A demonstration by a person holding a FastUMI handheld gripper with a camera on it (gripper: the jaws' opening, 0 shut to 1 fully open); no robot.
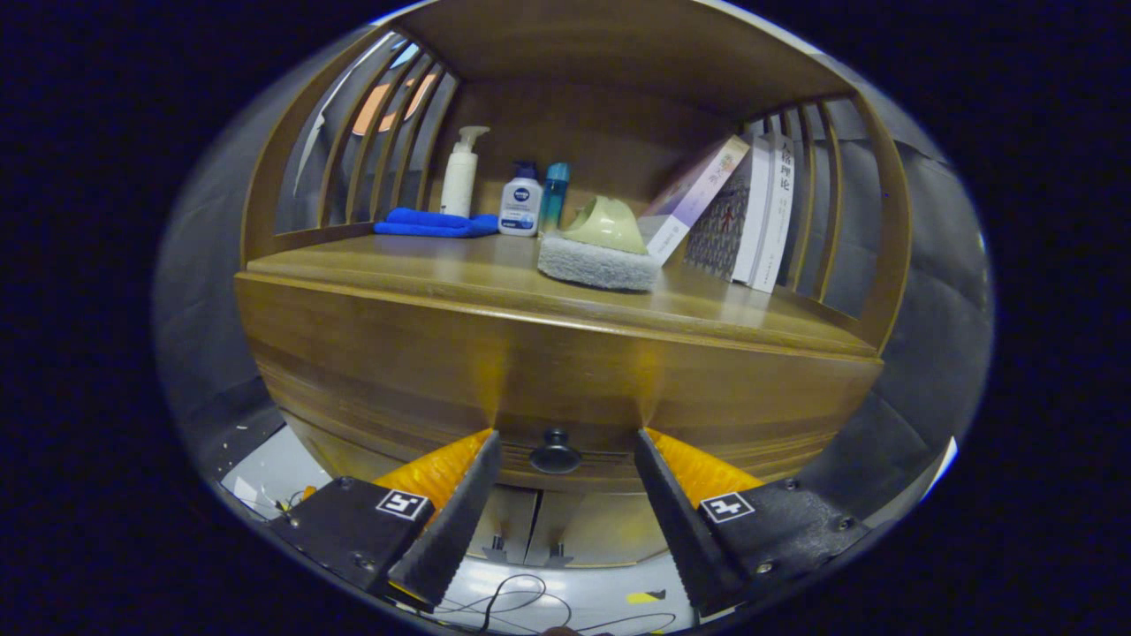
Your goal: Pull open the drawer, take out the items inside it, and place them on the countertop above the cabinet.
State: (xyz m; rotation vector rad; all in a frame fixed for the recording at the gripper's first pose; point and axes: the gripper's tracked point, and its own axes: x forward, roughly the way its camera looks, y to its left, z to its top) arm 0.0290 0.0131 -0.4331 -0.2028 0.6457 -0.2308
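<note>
1. I see my gripper (565,442) right in front of a brown wooden cabinet (371,353).
2. Its two fingers (459,495) are wide apart. They hold nothing.
3. The drawer (442,402) is shut. It sits just under the countertop (398,269).
4. The drawer has a dark round knob (555,456). The knob is between my two fingers, near their tips. The fingers do not touch it.
5. I cannot see what is inside the drawer, because it is closed.
6. On the countertop, a gray scrub pad with a pale green handle (599,247) sits near the front, in the middle.
7. Behind it, to the left, a blue cloth (433,223) lies flat.
8. A white pump bottle (460,172) stands at the back, just behind the cloth.
9. A small white bottle with a blue cap (520,201) stands beside the cloth, and a teal bottle (554,190) stands just next to it.
10. On the right, some books (751,212) stand up. One book (694,199) leans over toward the scrub pad.
11. Wooden slats (389,132) close off the sides of the shelf.
12. Below the drawer I see pale cabinet doors (548,526), and black wires (512,596) lie on the floor.
</note>
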